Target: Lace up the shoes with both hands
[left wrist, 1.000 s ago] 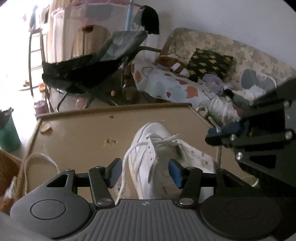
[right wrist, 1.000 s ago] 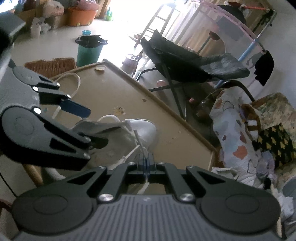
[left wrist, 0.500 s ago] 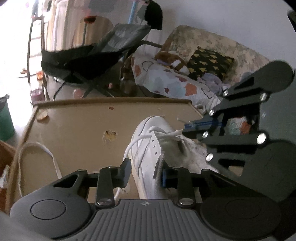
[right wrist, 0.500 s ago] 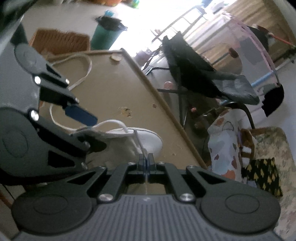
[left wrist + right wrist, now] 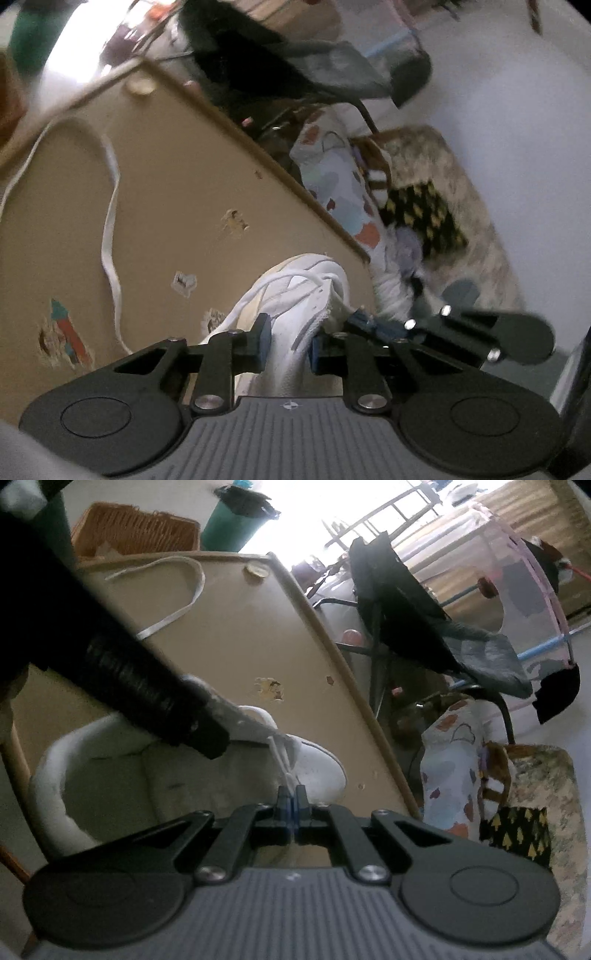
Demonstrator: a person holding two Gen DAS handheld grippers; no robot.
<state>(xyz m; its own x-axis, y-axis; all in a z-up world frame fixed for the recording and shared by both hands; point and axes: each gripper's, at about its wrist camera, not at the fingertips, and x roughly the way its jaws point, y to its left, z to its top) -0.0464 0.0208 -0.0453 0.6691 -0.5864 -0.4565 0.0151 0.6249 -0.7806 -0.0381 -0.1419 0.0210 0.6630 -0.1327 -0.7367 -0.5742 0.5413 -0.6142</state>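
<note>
Nearest the left wrist camera, the left tongs (image 5: 286,345) straddle the side wall of the white shoe (image 5: 295,291), one pad on either face of the upper. A second ago these jaws stood wide with the shoe loose between them; now they are closing and have narrowed to the thickness of the upper, the pads at or very near the material, though blur hides whether they press on it. The view has also tipped, so the surface (image 5: 177,192) runs diagonally, a sign the left tongs have rolled and dropped toward the shoe.

In the right wrist view, the right tongs (image 5: 291,805) are clenched on the white lace (image 5: 280,760), which rises taut from between the pads toward the eyelet area. That grip is unchanged from the earlier frames. The shoe (image 5: 314,768) lies on its side just ahead, its opening toward the camera, the toe near the surface's far edge.

The likely meaning: one hand is bracing the shoe while the other keeps the lace end ready to thread. The lacing looks only partly done.

Farther out, a second loose lace (image 5: 110,206) lies curled on the surface, well apart from the shoe. Beyond the edge are a dark folding chair (image 5: 406,609) and a patterned sofa (image 5: 443,192).
</note>
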